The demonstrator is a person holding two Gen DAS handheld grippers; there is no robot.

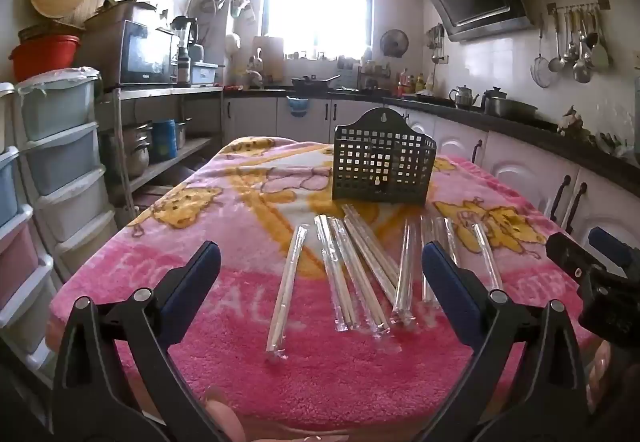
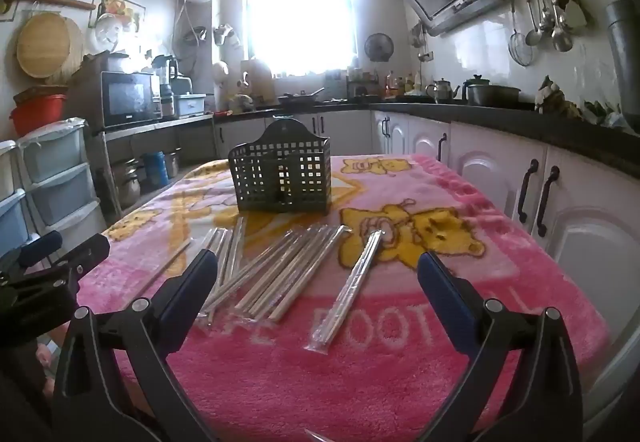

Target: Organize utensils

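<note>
Several pairs of chopsticks in clear wrappers lie side by side on the pink blanket, also shown in the right wrist view. One wrapped pair lies apart on the right. A black perforated utensil holder stands upright behind them, empty as far as I can see; it also shows in the right wrist view. My left gripper is open and empty above the near ends of the chopsticks. My right gripper is open and empty over the single pair.
The table's edges drop off at left and right. Stacked plastic drawers stand at the left, white cabinets under a dark counter at the right. The right gripper shows at the right edge of the left wrist view.
</note>
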